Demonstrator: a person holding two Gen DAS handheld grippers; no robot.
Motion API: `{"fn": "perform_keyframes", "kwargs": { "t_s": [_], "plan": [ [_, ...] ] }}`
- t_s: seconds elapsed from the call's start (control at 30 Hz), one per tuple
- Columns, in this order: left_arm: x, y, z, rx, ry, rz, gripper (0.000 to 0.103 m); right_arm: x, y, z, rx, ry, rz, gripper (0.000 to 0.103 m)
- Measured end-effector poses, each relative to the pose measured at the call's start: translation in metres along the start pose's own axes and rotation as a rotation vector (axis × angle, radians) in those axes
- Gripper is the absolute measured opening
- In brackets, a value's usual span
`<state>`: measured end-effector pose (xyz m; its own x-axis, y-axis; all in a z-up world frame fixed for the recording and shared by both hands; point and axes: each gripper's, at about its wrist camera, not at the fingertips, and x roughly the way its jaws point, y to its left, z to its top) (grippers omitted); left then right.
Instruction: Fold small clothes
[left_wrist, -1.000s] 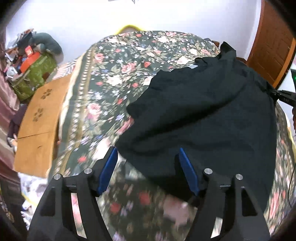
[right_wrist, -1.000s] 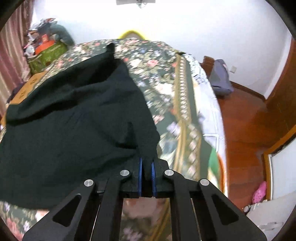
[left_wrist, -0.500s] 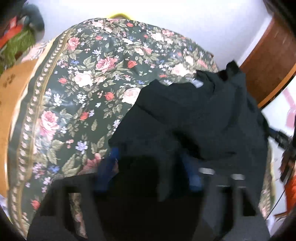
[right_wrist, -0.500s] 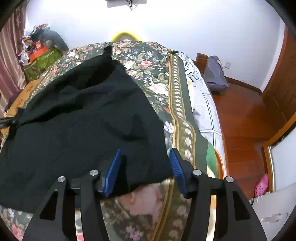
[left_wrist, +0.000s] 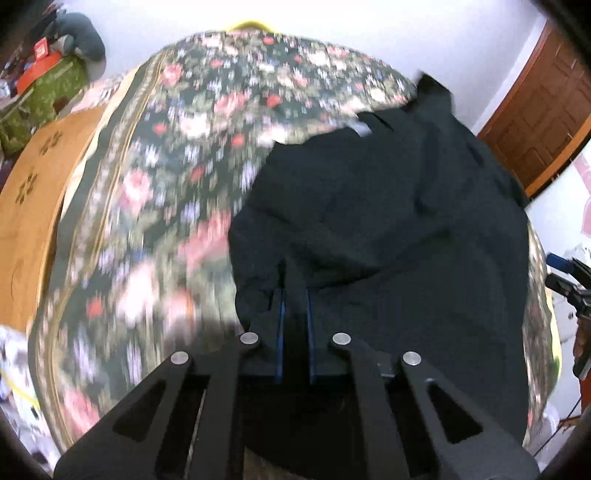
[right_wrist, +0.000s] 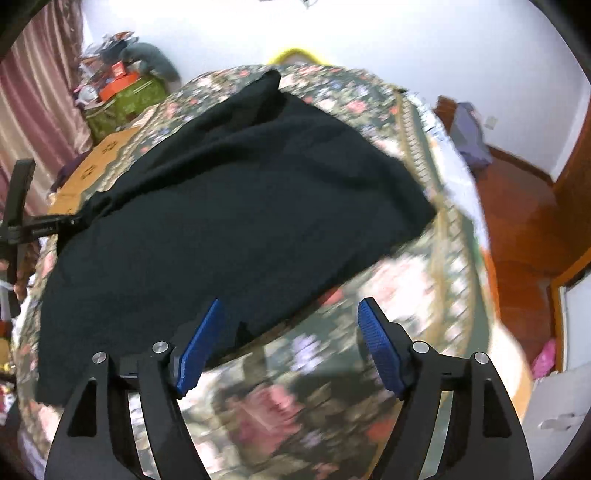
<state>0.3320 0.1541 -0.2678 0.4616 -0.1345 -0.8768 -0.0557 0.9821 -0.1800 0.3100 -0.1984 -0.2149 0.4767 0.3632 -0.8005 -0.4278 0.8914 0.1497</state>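
- Fingers of the left gripper (left_wrist: 294, 314) have just been closing and now pinch a fold of the black knit garment (left_wrist: 388, 221) between their blue pads.
- Fingers of the right gripper (right_wrist: 286, 332) have just been opening and stand wide; the garment's near edge lies by the left finger, the pads not pressing it.
- Ahead of both pairs of fingers, the garment lies spread on the floral quilted bed (right_wrist: 369, 110).
- Beyond the bed stands a white wall (right_wrist: 406, 44).
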Motion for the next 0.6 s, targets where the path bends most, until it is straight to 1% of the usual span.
{"fn": "perform_keyframes", "kwargs": {
  "t_s": [0.07, 0.2, 0.3, 0.4, 0.43, 0.5, 0.53, 0.57, 0.6],
  "plan": [
    [-0.01, -0.004, -0.024, 0.001, 0.022, -0.005, 0.008, 0.001, 0.01, -0.008, 0.017, 0.021, 0.049, 0.073],
    [-0.037, -0.02, -0.07, 0.034, 0.014, 0.019, 0.008, 0.004, 0.027, -0.026, 0.047, 0.067, 0.137, 0.073],
    [-0.053, -0.026, -0.09, 0.009, 0.02, -0.013, 0.008, 0.009, 0.04, -0.043, 0.057, 0.109, 0.174, 0.073],
    [-0.065, -0.037, -0.107, -0.012, 0.043, -0.072, 0.008, 0.013, 0.05, -0.057, 0.05, 0.143, 0.215, 0.073],
    [-0.066, -0.041, -0.11, -0.009, 0.045, -0.08, 0.008, 0.014, 0.053, -0.061, 0.038, 0.147, 0.221, 0.072],
    [-0.069, -0.054, -0.116, 0.003, 0.035, -0.07, 0.008, 0.012, 0.057, -0.066, 0.01, 0.134, 0.191, 0.064],
    [-0.07, -0.058, -0.118, 0.004, 0.031, -0.068, 0.008, 0.011, 0.058, -0.068, -0.01, 0.124, 0.178, 0.055],
    [-0.07, -0.063, -0.12, -0.001, 0.028, -0.074, 0.008, 0.01, 0.056, -0.069, -0.021, 0.11, 0.176, 0.042],
    [-0.071, -0.066, -0.122, -0.009, 0.027, -0.083, 0.008, 0.009, 0.053, -0.068, -0.019, 0.103, 0.167, 0.035]
  ]
}}
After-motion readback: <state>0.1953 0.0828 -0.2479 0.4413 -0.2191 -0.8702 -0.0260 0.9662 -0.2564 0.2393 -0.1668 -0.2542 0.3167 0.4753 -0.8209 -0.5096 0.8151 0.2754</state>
